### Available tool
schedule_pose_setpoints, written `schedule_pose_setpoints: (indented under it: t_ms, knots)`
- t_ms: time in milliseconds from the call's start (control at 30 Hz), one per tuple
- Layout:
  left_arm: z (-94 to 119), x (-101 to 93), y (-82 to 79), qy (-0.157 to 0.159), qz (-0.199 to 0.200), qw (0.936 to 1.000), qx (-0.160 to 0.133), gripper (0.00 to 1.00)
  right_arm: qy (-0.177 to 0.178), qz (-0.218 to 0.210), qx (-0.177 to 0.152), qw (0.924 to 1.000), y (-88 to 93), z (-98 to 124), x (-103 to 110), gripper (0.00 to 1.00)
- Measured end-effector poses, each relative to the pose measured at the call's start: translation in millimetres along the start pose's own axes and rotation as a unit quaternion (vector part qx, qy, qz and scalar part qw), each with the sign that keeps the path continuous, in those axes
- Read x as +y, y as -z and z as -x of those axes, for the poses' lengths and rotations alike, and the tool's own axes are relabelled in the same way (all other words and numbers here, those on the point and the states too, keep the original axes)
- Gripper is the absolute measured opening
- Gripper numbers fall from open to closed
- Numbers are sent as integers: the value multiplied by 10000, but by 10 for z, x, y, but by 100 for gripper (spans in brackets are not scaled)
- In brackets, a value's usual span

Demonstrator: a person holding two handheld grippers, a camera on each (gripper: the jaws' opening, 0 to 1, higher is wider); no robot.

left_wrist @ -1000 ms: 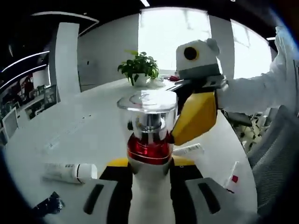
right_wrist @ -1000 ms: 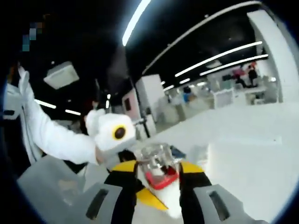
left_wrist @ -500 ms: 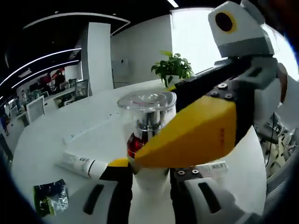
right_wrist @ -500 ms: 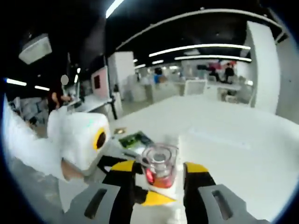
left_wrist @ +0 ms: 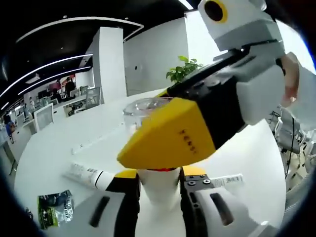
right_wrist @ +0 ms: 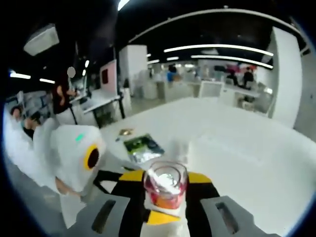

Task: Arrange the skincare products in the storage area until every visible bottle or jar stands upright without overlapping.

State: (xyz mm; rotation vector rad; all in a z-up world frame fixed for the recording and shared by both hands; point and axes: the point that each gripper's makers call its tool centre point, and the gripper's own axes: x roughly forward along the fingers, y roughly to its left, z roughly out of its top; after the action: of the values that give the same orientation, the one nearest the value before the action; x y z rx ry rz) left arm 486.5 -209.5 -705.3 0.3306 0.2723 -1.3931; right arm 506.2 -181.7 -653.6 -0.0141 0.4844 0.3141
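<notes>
A pump bottle with a white body, a red band and a clear cap stands upright between the jaws of my left gripper, which is shut on its body. My right gripper reaches in from the right, and its yellow jaw lies across the cap and hides the red band. In the right gripper view the clear cap and red band sit between the yellow-tipped jaws of my right gripper, which is closed on them.
The round white table carries a white tube, a green sachet and a second tube. A potted plant stands at the far edge. The green sachet also lies beyond the bottle.
My right gripper has come in from beside the bottle until its yellow jaw covers the cap. Both views have swung, and the bottle stays in my left gripper.
</notes>
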Motion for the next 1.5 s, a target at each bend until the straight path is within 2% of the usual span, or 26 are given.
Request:
schedule_pose_setpoints:
  t_ms: [33,67,133,167,200,233,267,333,367,400,500,567,633,667,733,800,900,967,1033,1067,1133,1233,1267,1333,1433,1500]
  knots:
    - [11,-3,14,89,-15,10000,26,28,-193,236,-20,9995,-1,1,34,24]
    - [30,-23,20,276,-96,9996,45,29,-257,184,4,9995,7,14,36,24]
    - [67,-31,-18,412,-286,9987,-8,32,-595,648,36,9961,10,27,100,24]
    - [93,-22,-3,513,-304,9982,68,34,-549,439,56,9975,18,41,60,24]
    - [111,-37,-15,701,-342,9969,41,35,-663,502,51,9965,21,48,77,24]
    - [144,-107,-96,1093,-497,9925,-214,36,-862,693,10,9939,17,54,99,24]
    - [170,-111,-86,1219,-551,9909,-163,36,-873,630,8,9942,18,59,81,23]
    - [215,-27,-42,1203,-1000,9877,-60,36,-1247,971,-83,9874,16,78,124,23]
    - [225,36,14,1174,-1068,9873,62,38,-1398,1025,-132,9848,18,91,136,23]
    - [226,14,44,1355,-895,9867,99,40,-1478,1120,-157,9825,19,96,139,23]
    - [220,108,191,1416,-985,9841,428,39,-1618,1179,-61,9797,30,102,130,23]
    - [217,76,233,1648,-937,9806,496,41,-1765,1271,-44,9761,30,97,144,23]
    - [212,15,241,1912,-992,9752,509,41,-1908,1287,-54,9731,27,91,147,23]
    - [189,34,243,1858,-984,9761,557,40,-1981,1347,-58,9709,28,89,148,23]
    - [179,-31,220,1991,-1062,9727,543,41,-2169,1456,-57,9653,34,95,169,23]
    - [151,-50,204,2021,-1293,9693,547,40,-2407,1674,-77,9560,45,117,221,23]
    - [108,-71,178,2140,-1240,9675,526,40,-2638,1779,-64,9480,57,131,270,23]
    - [79,-126,186,2220,-1389,9637,526,39,-2749,1854,-24,9434,56,126,272,23]
    - [58,-112,196,2254,-1625,9592,515,39,-2828,1866,18,9409,52,118,266,23]
    - [53,-125,192,2257,-1589,9598,506,38,-2838,1872,22,9404,52,116,265,23]
    - [57,-186,162,2425,-1569,9566,399,32,-2909,1924,31,9372,55,113,281,23]
    - [58,-193,194,2496,-1607,9539,437,28,-2924,1895,87,9373,57,108,279,24]
    - [49,-171,200,2501,-1486,9556,469,28,-2908,1873,103,9382,58,106,279,24]
    - [36,-160,199,2426,-1536,9567,472,27,-2811,1949,180,9395,62,98,279,24]
    - [27,-122,187,2322,-1381,9617,463,24,-2524,1981,435,9461,56,93,200,25]
    - [7,-108,178,2209,-1315,9653,460,23,-2483,1955,572,9470,44,113,183,26]
